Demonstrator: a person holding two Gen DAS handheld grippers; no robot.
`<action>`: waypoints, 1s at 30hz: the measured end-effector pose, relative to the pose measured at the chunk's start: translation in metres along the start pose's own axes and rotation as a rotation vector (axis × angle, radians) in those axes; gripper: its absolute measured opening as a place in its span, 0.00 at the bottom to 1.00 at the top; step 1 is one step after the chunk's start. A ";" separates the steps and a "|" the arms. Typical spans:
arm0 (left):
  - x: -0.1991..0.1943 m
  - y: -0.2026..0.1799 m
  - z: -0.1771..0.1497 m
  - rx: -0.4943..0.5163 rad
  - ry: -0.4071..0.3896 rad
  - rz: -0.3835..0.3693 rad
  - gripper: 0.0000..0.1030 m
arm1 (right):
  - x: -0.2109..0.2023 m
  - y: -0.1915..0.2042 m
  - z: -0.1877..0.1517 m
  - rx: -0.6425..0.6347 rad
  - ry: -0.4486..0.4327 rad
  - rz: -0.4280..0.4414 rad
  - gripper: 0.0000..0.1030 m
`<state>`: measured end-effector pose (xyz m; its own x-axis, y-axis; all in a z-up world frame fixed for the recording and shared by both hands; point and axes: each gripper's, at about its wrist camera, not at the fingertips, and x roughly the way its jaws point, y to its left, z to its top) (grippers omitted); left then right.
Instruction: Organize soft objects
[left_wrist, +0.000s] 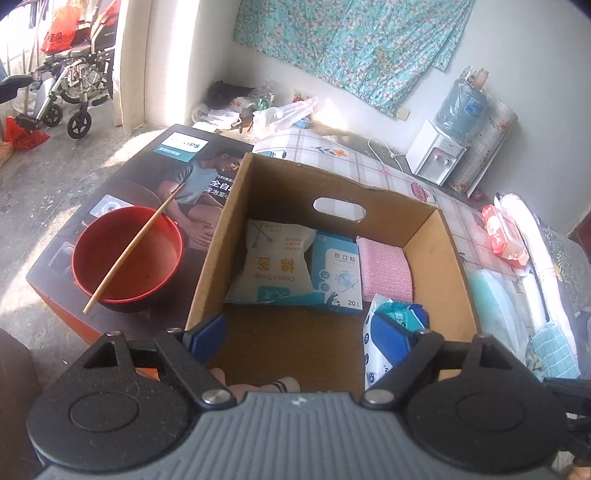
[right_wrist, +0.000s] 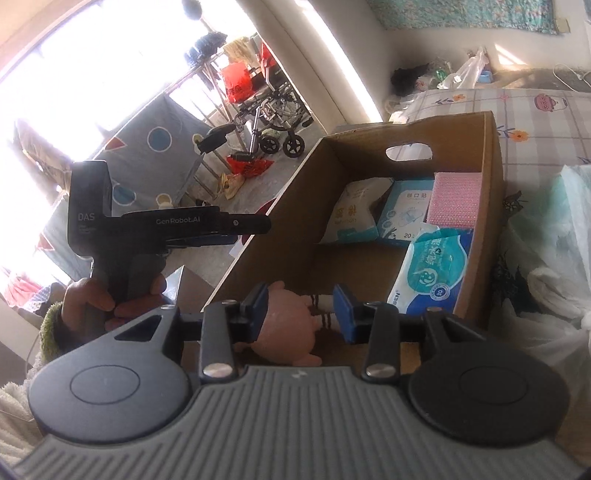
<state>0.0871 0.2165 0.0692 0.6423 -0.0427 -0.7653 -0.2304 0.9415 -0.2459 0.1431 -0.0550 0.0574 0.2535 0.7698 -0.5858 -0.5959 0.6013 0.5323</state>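
A: Pink soft toy (right_wrist: 291, 325) is seen low inside the cardboard box (right_wrist: 493, 192), between the right gripper (right_wrist: 304, 314) pads, not squeezed.
B: Left gripper (left_wrist: 299, 332) is spread wide, nothing is held

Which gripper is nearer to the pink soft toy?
Right. The right gripper has the pink soft toy between its fingers at the near end of the cardboard box. The left gripper stands open above the box, the toy just below it.
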 end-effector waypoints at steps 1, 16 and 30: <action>-0.010 0.007 -0.003 -0.020 -0.029 0.004 0.88 | 0.010 0.009 0.008 -0.054 0.035 0.003 0.43; -0.072 0.084 -0.064 -0.239 -0.195 0.123 0.89 | 0.212 0.098 0.008 -0.598 0.481 -0.017 0.62; -0.077 0.090 -0.072 -0.254 -0.226 0.060 0.89 | 0.193 0.034 0.029 -0.228 0.405 0.003 0.64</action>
<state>-0.0357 0.2807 0.0628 0.7616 0.1121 -0.6383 -0.4287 0.8259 -0.3663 0.1939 0.1201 -0.0203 -0.0398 0.5984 -0.8002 -0.7603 0.5015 0.4128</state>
